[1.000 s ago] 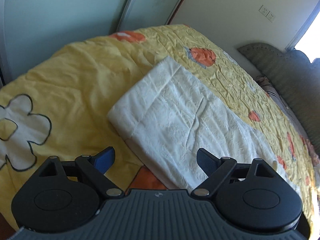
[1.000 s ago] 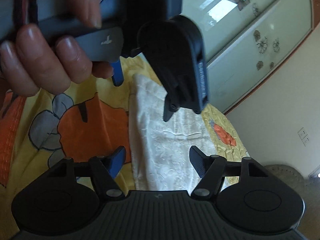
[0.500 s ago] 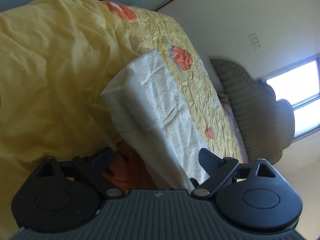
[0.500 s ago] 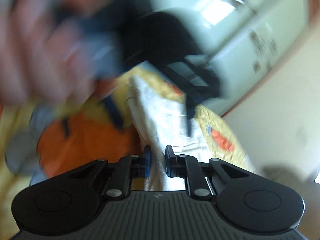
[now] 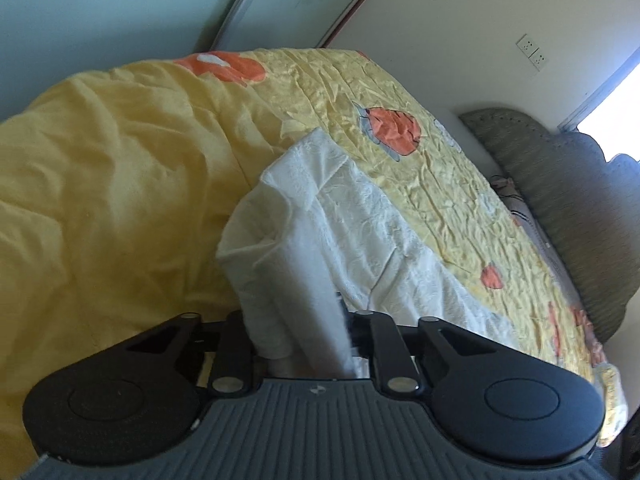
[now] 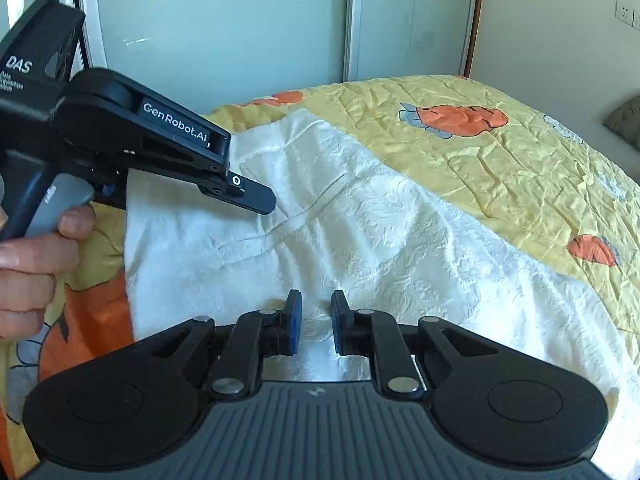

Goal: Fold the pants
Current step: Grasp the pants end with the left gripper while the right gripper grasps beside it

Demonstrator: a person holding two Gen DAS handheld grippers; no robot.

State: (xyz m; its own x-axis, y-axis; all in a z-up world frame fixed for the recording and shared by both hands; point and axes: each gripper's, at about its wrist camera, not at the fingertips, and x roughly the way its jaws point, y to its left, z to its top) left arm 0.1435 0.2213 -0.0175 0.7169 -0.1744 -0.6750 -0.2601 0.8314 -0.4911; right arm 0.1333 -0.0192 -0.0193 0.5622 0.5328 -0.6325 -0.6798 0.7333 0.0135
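Pants [image 5: 340,240] edge now inside left hand-held gripper [image 5: 298,320]

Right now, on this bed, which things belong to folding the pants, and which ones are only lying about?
Part of the job:
- white textured cotton pants
- left gripper, shut on a bunched edge of them
- right gripper, narrow gap, fabric between its fingers

Just there:
- yellow quilted bedspread with orange prints
- grey-green padded headboard
- white wall sockets
- pale sliding wardrobe doors

Both wrist views close, facing along white pants [image 5: 360,232], shared
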